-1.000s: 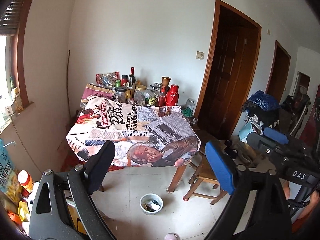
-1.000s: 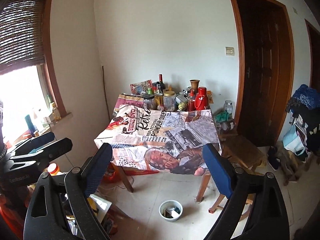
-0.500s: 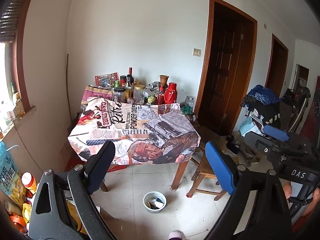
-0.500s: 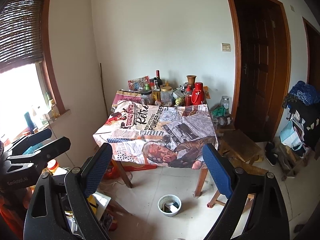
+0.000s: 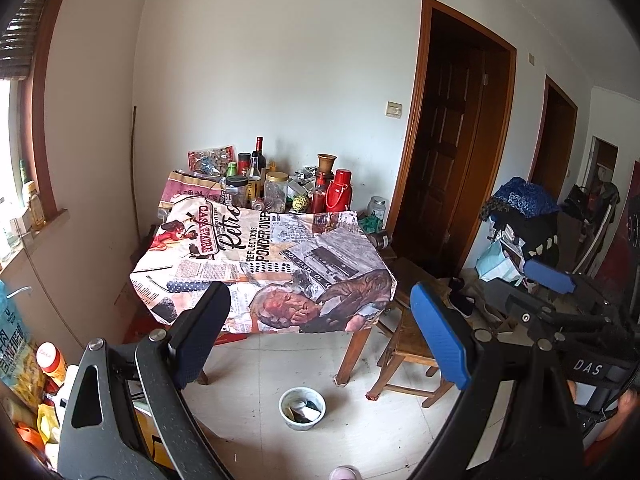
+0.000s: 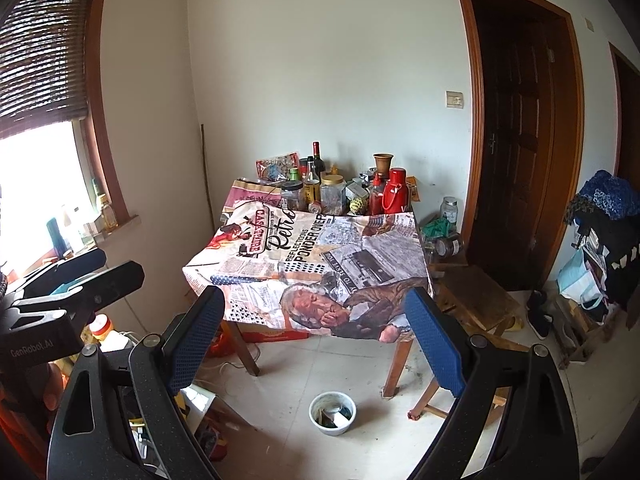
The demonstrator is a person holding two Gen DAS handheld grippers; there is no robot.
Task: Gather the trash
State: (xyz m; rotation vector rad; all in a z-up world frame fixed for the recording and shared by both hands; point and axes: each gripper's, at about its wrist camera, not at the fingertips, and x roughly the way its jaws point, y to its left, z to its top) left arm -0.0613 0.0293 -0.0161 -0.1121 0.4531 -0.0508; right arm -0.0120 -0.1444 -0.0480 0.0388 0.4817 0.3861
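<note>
While both jaws gape empty, floor bowl (image 5: 302, 403) with 2 or 3 indistinct scraps inside.

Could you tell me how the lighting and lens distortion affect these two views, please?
Right wrist view: the window is blown out white, hiding what lies beyond, and the door frame bows from the fisheye. Left wrist view: light is more even, the tablecloth print is sharp, and the corners fall to black.
</note>
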